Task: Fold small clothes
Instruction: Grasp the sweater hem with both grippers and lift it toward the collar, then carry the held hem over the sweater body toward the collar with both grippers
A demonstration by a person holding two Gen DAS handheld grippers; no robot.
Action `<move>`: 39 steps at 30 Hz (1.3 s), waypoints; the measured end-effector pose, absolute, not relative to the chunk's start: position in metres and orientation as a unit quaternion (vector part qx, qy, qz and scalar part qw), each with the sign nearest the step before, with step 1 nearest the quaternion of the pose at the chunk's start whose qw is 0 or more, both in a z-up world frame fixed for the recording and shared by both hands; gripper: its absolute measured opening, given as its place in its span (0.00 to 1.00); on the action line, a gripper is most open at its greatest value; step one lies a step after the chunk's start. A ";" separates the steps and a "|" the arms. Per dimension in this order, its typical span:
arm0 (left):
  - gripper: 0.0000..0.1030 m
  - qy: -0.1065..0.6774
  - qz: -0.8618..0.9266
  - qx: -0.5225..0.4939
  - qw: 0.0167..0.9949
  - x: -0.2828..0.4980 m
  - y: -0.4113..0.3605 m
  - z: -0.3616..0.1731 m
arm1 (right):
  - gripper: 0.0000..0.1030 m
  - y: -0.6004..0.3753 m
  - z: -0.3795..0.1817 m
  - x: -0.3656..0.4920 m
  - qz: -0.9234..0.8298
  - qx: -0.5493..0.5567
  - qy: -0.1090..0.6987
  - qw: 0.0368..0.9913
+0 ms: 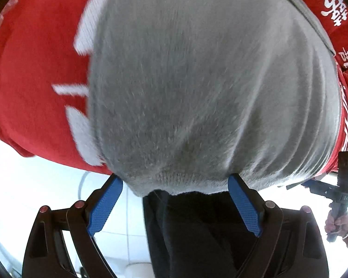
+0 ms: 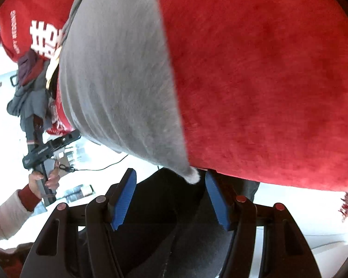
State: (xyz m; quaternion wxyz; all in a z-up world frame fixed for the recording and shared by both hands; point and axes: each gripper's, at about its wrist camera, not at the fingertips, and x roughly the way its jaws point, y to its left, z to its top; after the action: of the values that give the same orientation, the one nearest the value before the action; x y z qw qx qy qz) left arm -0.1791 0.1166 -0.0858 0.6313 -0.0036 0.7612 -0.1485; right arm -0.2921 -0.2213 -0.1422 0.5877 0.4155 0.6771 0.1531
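Note:
A grey knitted garment [image 1: 197,88] lies spread on a red cloth with white characters [image 1: 39,88]. Its near hem hangs over the table edge between the blue pads of my left gripper [image 1: 175,180], whose jaws stand wide open around it. In the right wrist view the same grey garment [image 2: 118,81] runs to a pointed corner [image 2: 193,176]. That corner hangs just inside my open right gripper [image 2: 169,176], close to the right pad, not pinched. The red cloth [image 2: 266,81] fills the right of that view.
A pile of other small clothes [image 2: 32,85] lies at the far left of the red cloth. The right gripper and the hand holding it show at the left wrist view's right edge [image 1: 341,199]; the left gripper in hand shows in the right wrist view [image 2: 44,153]. White floor lies below.

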 end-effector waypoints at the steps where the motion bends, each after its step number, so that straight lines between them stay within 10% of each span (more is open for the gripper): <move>1: 0.89 0.763 -0.154 -0.005 0.628 -0.179 0.113 -0.089 | 0.64 -0.217 -0.143 -0.290 0.161 0.417 0.676 0.586; 6: 0.70 0.760 -0.154 -0.006 0.631 -0.179 0.124 -0.085 | 0.64 -0.200 -0.145 -0.278 0.186 0.421 0.682 0.568; 7: 0.57 0.762 -0.151 -0.018 0.630 -0.179 0.132 -0.083 | 0.59 -0.200 -0.145 -0.278 0.187 0.429 0.682 0.562; 9: 0.34 0.765 -0.153 -0.046 0.624 -0.180 0.143 -0.079 | 0.13 -0.203 -0.144 -0.277 0.185 0.450 0.677 0.552; 14: 0.07 0.759 -0.166 -0.070 0.625 -0.176 0.156 -0.064 | 0.12 -0.204 -0.134 -0.275 0.207 0.480 0.658 0.543; 24: 0.08 0.758 -0.151 -0.064 0.631 -0.172 0.159 -0.056 | 0.11 -0.201 -0.108 -0.256 0.221 0.512 0.622 0.549; 26: 0.16 0.765 -0.138 -0.044 0.627 -0.174 0.154 -0.062 | 0.11 -0.202 -0.114 -0.254 0.213 0.509 0.633 0.543; 28: 0.65 0.762 -0.111 -0.010 0.637 -0.178 0.148 -0.062 | 0.11 -0.205 -0.117 -0.254 0.210 0.510 0.637 0.538; 29: 0.71 0.758 -0.101 0.004 0.644 -0.178 0.149 -0.060 | 0.11 -0.205 -0.117 -0.254 0.210 0.513 0.636 0.536; 39: 0.73 0.771 -0.121 -0.031 0.624 -0.183 0.152 -0.086 | 0.12 -0.198 -0.120 -0.254 0.206 0.517 0.650 0.518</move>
State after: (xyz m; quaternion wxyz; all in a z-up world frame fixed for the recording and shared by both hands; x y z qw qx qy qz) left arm -0.1834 0.1517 -0.0857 0.6239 -0.0309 0.7714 -0.1209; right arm -0.2537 -0.1979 -0.1197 0.5175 0.5167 0.6501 0.2065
